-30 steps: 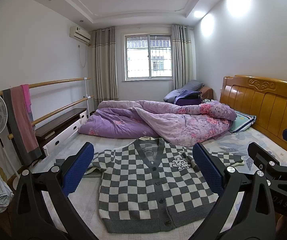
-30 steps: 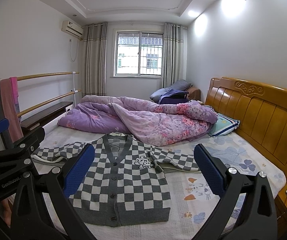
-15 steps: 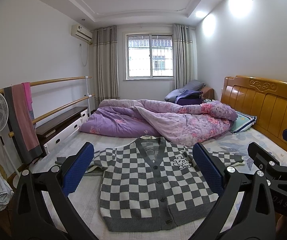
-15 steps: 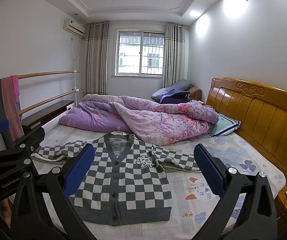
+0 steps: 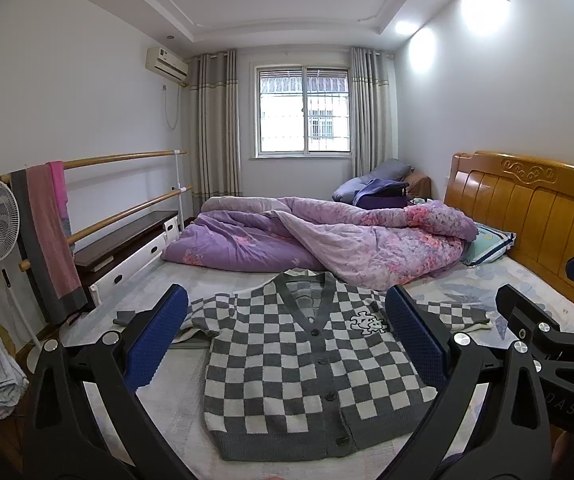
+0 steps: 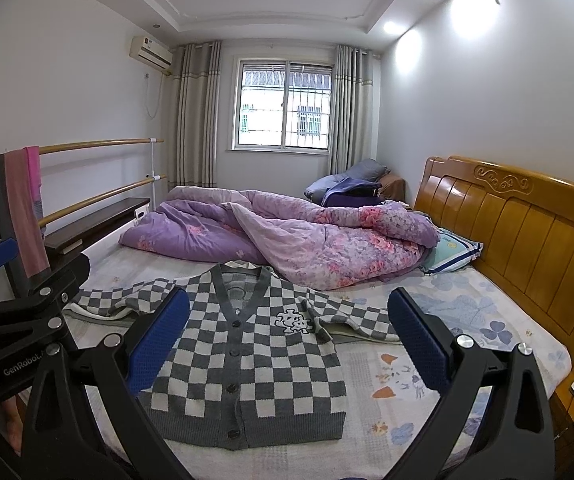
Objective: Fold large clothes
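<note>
Left gripper point(image 5: 285, 338) at 9 o'clock, jaws wide, holding nothing. Checkered cardigan point(image 5: 311, 364) lies flat, buttoned, sleeves spread, at center on the bed point(image 6: 467, 308); purple quilt point(image 6: 287, 236) bunched at 12 o'clock. Right gripper point(image 6: 287, 342) at 3 o'clock, jaws wide, above the cardigan, apart from it.

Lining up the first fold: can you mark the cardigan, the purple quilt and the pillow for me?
cardigan point(image 5: 307, 372): left wrist view, on the buttoned front, mid-chest.
purple quilt point(image 6: 327, 236): right wrist view, on the bunched floral middle.
pillow point(image 6: 453, 250): right wrist view, on the corner showing beside the quilt.
</note>
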A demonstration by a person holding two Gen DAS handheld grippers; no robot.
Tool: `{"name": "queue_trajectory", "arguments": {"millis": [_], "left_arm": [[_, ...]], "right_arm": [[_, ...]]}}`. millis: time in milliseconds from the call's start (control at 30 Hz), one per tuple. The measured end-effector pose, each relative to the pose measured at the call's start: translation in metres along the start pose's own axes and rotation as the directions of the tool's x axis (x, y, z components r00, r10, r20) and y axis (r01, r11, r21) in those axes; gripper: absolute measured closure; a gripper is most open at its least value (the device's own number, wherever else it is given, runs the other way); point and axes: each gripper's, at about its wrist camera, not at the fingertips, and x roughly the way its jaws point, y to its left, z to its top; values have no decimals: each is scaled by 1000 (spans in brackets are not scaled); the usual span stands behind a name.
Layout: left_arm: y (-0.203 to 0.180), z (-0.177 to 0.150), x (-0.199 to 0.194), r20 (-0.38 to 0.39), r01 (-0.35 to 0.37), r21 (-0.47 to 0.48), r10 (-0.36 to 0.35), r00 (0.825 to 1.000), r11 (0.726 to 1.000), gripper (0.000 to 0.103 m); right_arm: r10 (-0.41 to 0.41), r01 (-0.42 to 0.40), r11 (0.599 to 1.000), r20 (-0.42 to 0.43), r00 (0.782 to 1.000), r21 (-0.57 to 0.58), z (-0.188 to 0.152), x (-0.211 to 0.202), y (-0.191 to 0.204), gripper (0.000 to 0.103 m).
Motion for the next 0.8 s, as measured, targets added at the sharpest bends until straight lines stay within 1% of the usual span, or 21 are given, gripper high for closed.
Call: {"name": "queue_trajectory", "arguments": {"millis": [133, 300, 467, 633, 800], "left_arm": [[3, -4, 0, 10, -8, 3, 8, 1000, 1000, 5], [7, -12, -4, 38, -58, 31, 57, 998, 998, 5], [16, -18, 1, 44, -81, 39, 79, 996, 996, 5], [31, -20, 10, 26, -71, 14, 71, 997, 997, 5], [50, -23, 30, -4, -47, -33, 46, 999, 998, 5]], "right_arm": [[1, -1, 1000, -11, 1000, -8, -1, 3, 3, 7], [-2, 2, 1000, -31, 1000, -18, -3, 7, 11, 7], [4, -6, 999, -57, 998, -38, -4, 11, 19, 7], [15, -19, 998, -62, 998, -54, -4, 17, 31, 7], [49, -52, 996, -54, 997, -66, -5, 31, 44, 7]]}}
